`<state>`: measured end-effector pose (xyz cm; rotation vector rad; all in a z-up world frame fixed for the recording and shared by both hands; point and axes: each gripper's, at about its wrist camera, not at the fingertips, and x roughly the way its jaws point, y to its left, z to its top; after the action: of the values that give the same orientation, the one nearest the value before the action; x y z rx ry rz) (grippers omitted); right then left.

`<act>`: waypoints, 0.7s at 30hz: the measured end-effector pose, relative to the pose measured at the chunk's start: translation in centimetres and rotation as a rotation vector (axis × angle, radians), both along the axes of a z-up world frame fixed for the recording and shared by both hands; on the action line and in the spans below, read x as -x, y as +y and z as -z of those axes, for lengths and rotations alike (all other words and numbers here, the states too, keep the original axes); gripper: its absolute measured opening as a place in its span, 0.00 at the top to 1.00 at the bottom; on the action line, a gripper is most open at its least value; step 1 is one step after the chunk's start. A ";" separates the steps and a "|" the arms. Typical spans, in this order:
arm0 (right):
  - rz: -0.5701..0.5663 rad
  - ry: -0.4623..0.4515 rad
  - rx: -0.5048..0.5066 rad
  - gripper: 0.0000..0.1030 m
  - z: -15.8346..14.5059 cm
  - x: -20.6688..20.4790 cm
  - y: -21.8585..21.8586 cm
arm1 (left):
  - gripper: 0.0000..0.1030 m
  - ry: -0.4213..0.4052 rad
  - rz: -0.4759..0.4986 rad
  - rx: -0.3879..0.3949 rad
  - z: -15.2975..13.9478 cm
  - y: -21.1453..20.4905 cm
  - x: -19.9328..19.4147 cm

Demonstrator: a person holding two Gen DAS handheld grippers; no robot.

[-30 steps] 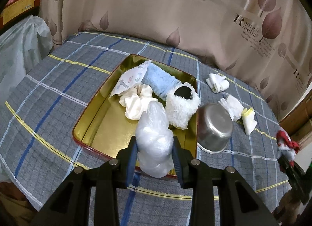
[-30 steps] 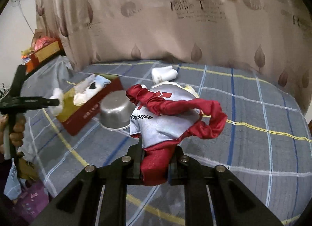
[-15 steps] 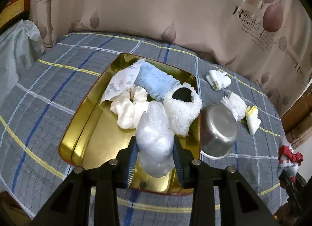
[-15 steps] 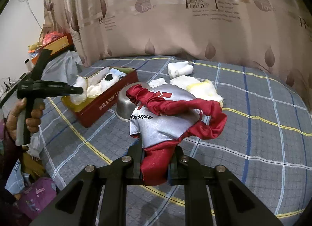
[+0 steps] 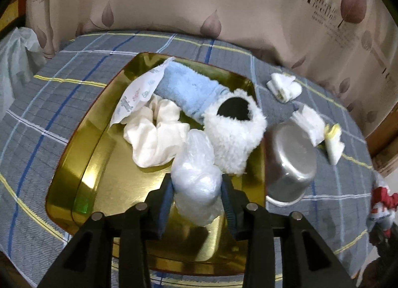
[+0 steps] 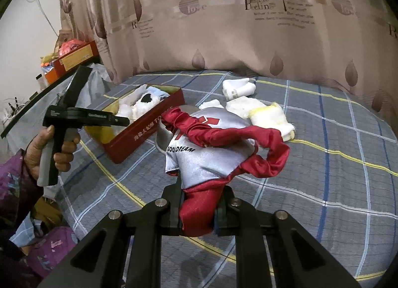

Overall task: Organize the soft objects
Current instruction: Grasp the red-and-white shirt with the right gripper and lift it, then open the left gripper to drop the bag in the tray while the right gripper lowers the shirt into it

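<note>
Moved since the earlier frame: left gripper point(image 5: 196, 203) now lower and further over the gold tin point(image 5: 82, 163); its jaws are opening, the plastic bag wad point(image 5: 196, 176) between them, pads apparently in light contact yet.

Item, plastic bag wad: white, crinkled, hanging just above the tin's bare floor, beside the fluffy white slipper point(image 5: 233, 136). Judged very light, springy, slippery; take it mid-bundle, not by a loose edge.

Tin contents beyond: cream cloth point(image 5: 154, 139), blue towel roll point(image 5: 189, 91), printed pouch point(image 5: 139, 96).

Right gripper point(image 6: 197, 211): clenched on the red hem of the red-and-silver garment point(image 6: 211, 153), held above the plaid cover point(image 6: 335, 188). Judged limp, slick satin.

Outside the tin: steel bowl point(image 5: 288, 161), folded white cloths point(image 5: 284, 86).
</note>
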<state>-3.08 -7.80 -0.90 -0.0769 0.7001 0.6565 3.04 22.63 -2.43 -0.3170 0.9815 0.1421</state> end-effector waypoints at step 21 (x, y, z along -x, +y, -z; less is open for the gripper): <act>-0.039 -0.006 0.002 0.86 -0.8 1.4 1.3 | 0.52 -0.072 0.013 -0.237 -3.9 -2.5 2.7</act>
<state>-4.51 -6.48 -0.14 -0.0946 0.6947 0.6923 0.36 20.15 1.44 -0.0974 0.8852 0.2313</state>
